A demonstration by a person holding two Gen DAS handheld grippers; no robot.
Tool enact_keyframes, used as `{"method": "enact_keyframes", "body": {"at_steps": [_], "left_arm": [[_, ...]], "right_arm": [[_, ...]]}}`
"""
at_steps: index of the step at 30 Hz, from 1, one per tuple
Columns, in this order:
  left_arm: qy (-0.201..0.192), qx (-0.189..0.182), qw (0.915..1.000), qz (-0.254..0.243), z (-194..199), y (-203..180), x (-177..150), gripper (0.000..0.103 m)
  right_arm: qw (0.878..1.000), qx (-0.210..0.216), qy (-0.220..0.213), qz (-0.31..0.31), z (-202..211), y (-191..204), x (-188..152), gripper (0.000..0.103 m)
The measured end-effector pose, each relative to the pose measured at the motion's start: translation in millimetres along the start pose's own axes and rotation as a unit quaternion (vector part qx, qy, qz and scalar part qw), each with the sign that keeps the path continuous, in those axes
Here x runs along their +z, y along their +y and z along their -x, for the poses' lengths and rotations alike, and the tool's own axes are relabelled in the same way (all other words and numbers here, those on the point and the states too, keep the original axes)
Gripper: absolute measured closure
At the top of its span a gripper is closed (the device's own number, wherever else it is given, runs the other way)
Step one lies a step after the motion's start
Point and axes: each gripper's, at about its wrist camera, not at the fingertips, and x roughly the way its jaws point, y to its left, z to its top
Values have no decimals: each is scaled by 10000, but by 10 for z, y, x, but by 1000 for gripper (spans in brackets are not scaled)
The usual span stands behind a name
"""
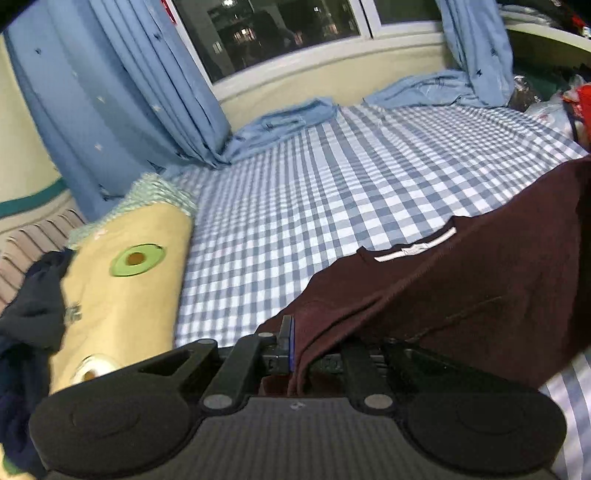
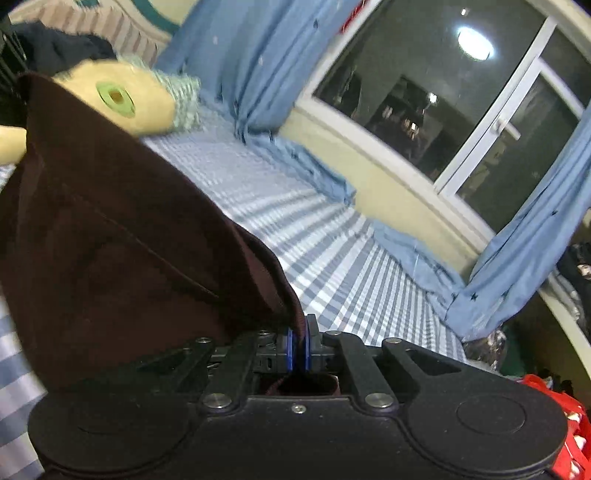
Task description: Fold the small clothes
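Two grippers, left (image 1: 295, 341) and right (image 2: 300, 345), pinch one maroon shirt (image 1: 461, 288).

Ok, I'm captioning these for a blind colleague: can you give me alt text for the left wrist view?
The left gripper is shut on the edge of a dark maroon shirt, which is lifted off a blue-and-white checked bed sheet. A yellow pillow lies to the left, with blue curtains and a night window behind.
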Motion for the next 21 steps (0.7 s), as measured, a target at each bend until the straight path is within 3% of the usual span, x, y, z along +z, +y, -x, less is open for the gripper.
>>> {"method": "enact_keyframes", "body": {"at_steps": [5,11,21], "left_arm": [[537,-327,9980,-46,-976,169,327,99],[1113,-698,9912,-131,-1892,240,443,99],[1617,-1155,9799,154,-2639,310,300,95]], "right_arm": [[9974,45,714,19,-889,86,158,98],[9898,173,1402,-188,-1662,173,145,98],[9759,283,2046,-701,-2327,278,28,93]]}}
